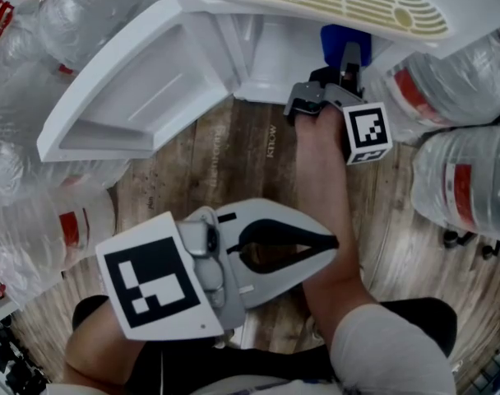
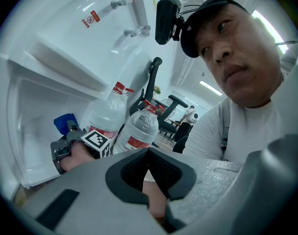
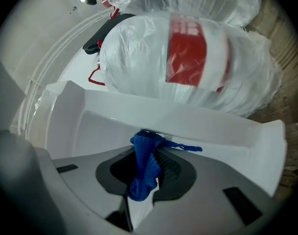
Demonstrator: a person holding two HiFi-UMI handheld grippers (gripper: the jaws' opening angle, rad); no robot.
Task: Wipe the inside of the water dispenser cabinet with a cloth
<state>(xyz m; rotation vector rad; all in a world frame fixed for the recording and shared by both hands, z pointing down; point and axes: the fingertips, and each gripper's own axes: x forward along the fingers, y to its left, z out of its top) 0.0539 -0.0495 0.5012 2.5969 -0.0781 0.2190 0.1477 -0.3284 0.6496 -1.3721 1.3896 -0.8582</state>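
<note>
My right gripper [image 3: 150, 137] has its jaws clamped on the blue knitted cloth [image 3: 143, 168], its tip touching the white plastic cabinet panel [image 3: 198, 119] edge at twelve o'clock. My left gripper [image 2: 149, 152] has its jaws together, empty.

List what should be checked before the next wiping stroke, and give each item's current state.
1. Cloth gripped: ok. The blue cloth is pinched in the shut right gripper.
2. Door open: ok. The cabinet door is swung wide.
3. Tool in position: ok. The right gripper is at the opening of the cabinet.
4. Cloth touching an inner surface: cannot tell.
5. Other hand clear: ok. The left gripper is shut on nothing, away from the opening.
6. Room beside the water bottles: cannot tell. They stand close to the right gripper.
</note>
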